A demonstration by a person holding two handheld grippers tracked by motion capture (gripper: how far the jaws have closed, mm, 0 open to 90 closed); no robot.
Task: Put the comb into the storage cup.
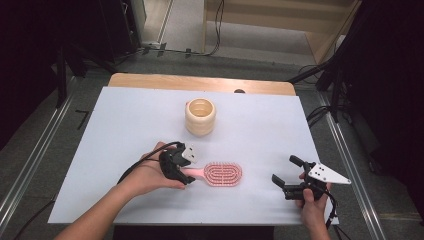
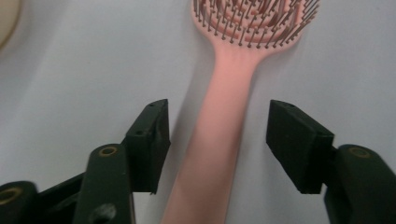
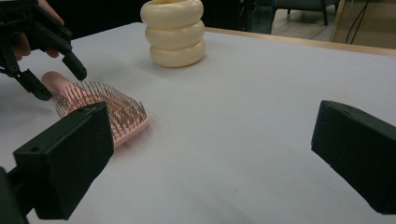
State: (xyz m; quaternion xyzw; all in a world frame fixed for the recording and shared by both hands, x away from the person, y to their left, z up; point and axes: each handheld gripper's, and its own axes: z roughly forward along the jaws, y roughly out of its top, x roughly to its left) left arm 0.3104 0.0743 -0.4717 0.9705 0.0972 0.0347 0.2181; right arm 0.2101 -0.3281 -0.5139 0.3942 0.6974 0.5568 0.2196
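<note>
Both left tongs [image 2: 217, 140] pads flank hairbrush [image 2: 233, 107] handle.

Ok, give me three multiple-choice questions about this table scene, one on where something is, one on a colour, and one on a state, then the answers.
1. Where does the hairbrush lie?
A. inside the cream holder
B. flat on the white table, nearer the person than the holder
C. on the floor

2. What colour is the hairbrush?
A. pink
B. blue
C. black

3. How does the left tool stand at the brush handle?
A. its jaws sit either side of the handle with gaps showing
B. it lifts the brush off the table
C. it is clamped on the holder

Answers:
1 B, the high view shows the brush on the table in front of the cream holder.
2 A, both head and handle are pink.
3 A, the left gripper view shows white table between each pad and the handle.
</note>
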